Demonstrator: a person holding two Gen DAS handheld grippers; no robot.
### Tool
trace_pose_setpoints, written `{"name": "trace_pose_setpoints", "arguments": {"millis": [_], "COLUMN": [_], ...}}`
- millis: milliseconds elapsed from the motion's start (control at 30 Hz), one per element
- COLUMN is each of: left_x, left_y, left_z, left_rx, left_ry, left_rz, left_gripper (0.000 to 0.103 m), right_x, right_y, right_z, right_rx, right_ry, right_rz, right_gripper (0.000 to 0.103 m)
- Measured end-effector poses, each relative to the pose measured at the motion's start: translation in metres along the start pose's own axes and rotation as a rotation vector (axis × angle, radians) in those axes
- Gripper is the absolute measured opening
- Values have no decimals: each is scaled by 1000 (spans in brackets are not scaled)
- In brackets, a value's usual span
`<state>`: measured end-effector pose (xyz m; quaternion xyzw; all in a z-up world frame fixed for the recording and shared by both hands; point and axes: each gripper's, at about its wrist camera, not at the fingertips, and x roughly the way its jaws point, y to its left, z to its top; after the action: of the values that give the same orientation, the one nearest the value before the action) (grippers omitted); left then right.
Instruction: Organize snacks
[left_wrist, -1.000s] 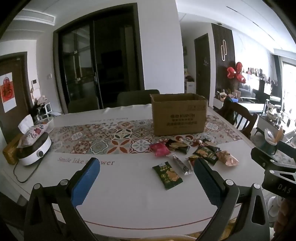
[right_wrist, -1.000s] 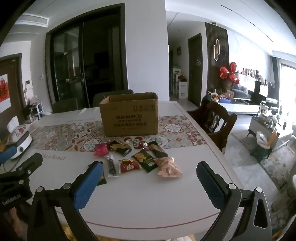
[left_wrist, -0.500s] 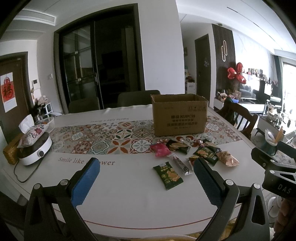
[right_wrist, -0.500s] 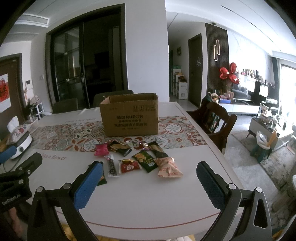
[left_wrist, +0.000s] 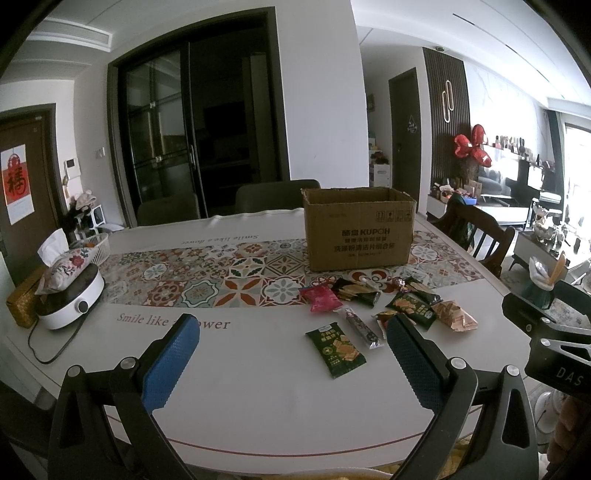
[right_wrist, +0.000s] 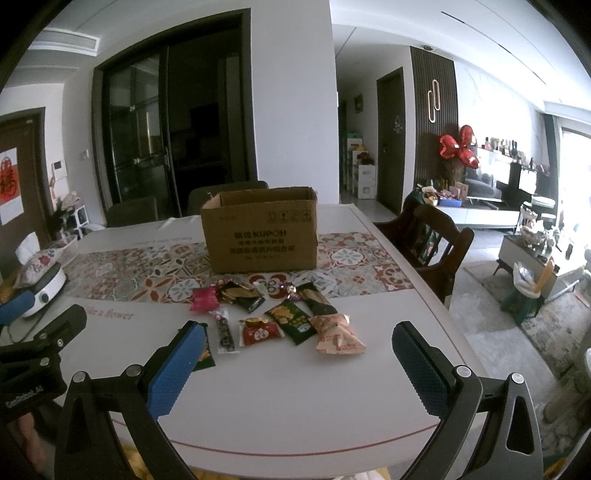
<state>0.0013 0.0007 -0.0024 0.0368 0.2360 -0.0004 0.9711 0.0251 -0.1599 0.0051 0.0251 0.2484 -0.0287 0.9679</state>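
Several snack packets lie loose on the white table in front of an open cardboard box (left_wrist: 357, 228) (right_wrist: 260, 231). Among them are a dark green cracker pack (left_wrist: 335, 349), a pink pack (left_wrist: 319, 298) (right_wrist: 204, 298), a red pack (right_wrist: 260, 332), a green chip pack (right_wrist: 291, 319) and a pale pink pack (right_wrist: 338, 335). My left gripper (left_wrist: 291, 360) hovers open above the near table edge, short of the packets. Equally open and empty, my right gripper (right_wrist: 297, 367) hangs over the near edge, its left finger hiding part of the dark green pack.
A patterned runner (left_wrist: 207, 275) crosses the table under the box. A white round appliance (left_wrist: 70, 299) with a tissue pouch and cord sits far left. Chairs stand behind the table and a wooden chair (right_wrist: 432, 243) at its right side.
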Motion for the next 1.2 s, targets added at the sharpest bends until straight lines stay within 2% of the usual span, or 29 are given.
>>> {"name": "trace_pose_setpoints", "arguments": {"millis": [1200], "left_x": [1], "left_y": [1], "left_z": [2], "left_rx": [5], "left_ry": [15], "left_rz": [-2], "left_gripper": [103], "right_x": [-1], "right_y": [2], "right_z": [0], "right_rx": [-2], "right_ry": [-7], "right_rz": [1], "right_gripper": [102]}}
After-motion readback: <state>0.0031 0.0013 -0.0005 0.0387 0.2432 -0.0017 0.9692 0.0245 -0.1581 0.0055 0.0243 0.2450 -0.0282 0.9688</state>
